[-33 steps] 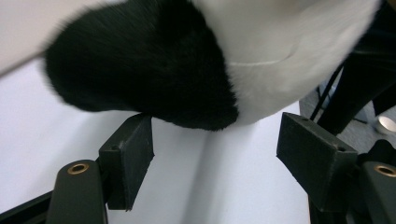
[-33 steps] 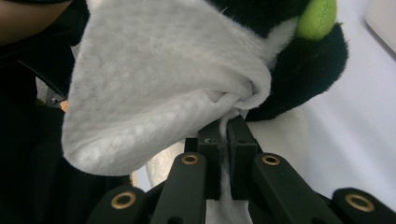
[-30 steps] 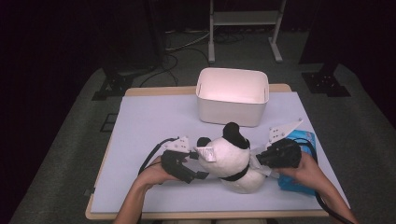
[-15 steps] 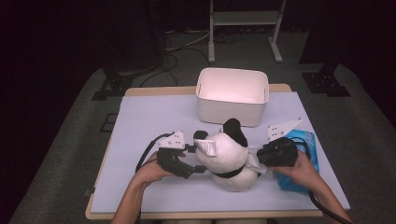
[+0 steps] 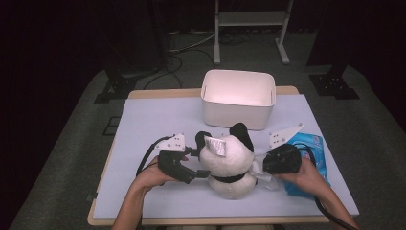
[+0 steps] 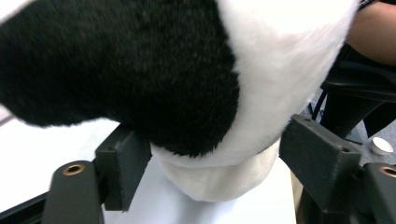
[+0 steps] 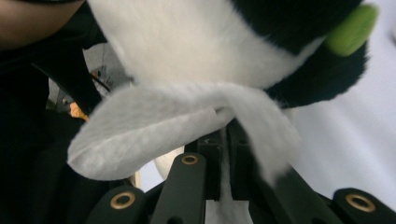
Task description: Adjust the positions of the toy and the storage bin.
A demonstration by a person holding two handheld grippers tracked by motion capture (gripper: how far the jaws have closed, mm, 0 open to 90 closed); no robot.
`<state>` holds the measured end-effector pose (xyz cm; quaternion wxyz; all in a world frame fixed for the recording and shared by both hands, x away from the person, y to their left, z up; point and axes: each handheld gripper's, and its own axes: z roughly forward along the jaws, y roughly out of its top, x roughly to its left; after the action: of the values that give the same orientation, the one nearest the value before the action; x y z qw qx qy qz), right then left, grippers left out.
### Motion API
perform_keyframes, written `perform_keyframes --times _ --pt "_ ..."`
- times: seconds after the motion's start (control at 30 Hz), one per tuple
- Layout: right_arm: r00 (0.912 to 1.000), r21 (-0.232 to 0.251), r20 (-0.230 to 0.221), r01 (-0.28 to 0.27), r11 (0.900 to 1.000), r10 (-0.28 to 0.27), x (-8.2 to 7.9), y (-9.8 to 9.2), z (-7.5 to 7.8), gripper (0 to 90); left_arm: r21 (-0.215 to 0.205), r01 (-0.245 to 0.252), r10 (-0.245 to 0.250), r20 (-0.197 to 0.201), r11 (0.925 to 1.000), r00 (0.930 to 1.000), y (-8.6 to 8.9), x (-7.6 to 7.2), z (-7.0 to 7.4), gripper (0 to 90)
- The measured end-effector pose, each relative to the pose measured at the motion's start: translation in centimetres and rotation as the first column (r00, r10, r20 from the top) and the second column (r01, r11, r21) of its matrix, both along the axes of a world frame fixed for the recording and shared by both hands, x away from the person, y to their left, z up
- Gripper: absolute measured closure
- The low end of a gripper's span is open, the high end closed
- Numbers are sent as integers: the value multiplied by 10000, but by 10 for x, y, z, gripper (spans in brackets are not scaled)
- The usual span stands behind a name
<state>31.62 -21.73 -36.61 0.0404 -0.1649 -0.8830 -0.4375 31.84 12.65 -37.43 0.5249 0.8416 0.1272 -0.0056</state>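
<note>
Near the front edge of the desk (image 5: 158, 120), a plush panda (image 5: 230, 163) sits between the two claws. In the high view it sits roughly upright, its round white body on the desk, the head above and a little behind it. Its two black ears point toward the far side of the desk, with a grey tag between them.

The left claw (image 5: 194, 163) comes in from the panda's left at neck height. The left gripper view shows its two black jaws standing on either side of a black-and-white limb of the panda (image 6: 205, 140); the left jaw touches the fur, while a gap shows beside the right jaw. These jaws have just been opening a little, with the limb between them, so the pads do not clamp it.

The right claw (image 5: 263, 165) sits at the panda's right side. In the right gripper view its jaws are pressed together on a white wipe (image 7: 159, 116), which fans out in front of the panda's white fur.

Just under the right hand (image 5: 306, 179) lies a blue pack (image 5: 313, 148), flat on the desk.

Farther back, near the far edge, stands a white bin (image 5: 238, 98), open at the top. Its lit inside looks bare.
</note>
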Motion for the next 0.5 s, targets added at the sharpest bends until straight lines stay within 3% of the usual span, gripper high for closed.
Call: perform_keyframes --times 0.23,0.3,0.37,0.5 --pt "9997 -127 -79 -246 9996 245 -3 0 -5 857 86 318 -313 -599 9995 9977 -13 3 -10 172" --pt "9996 -144 -138 -262 9996 260 -4 1 -5 857 45 442 -439 -613 9990 9972 -17 4 -13 158" --pt "9994 -162 -113 -319 9994 317 -4 1 -6 857 -70 437 -440 -452 9990 9980 -20 2 -14 159" --pt "9999 -166 -77 -148 9998 147 -4 -2 -5 856 -241 407 -402 182 9989 9990 -20 -1 -9 320"
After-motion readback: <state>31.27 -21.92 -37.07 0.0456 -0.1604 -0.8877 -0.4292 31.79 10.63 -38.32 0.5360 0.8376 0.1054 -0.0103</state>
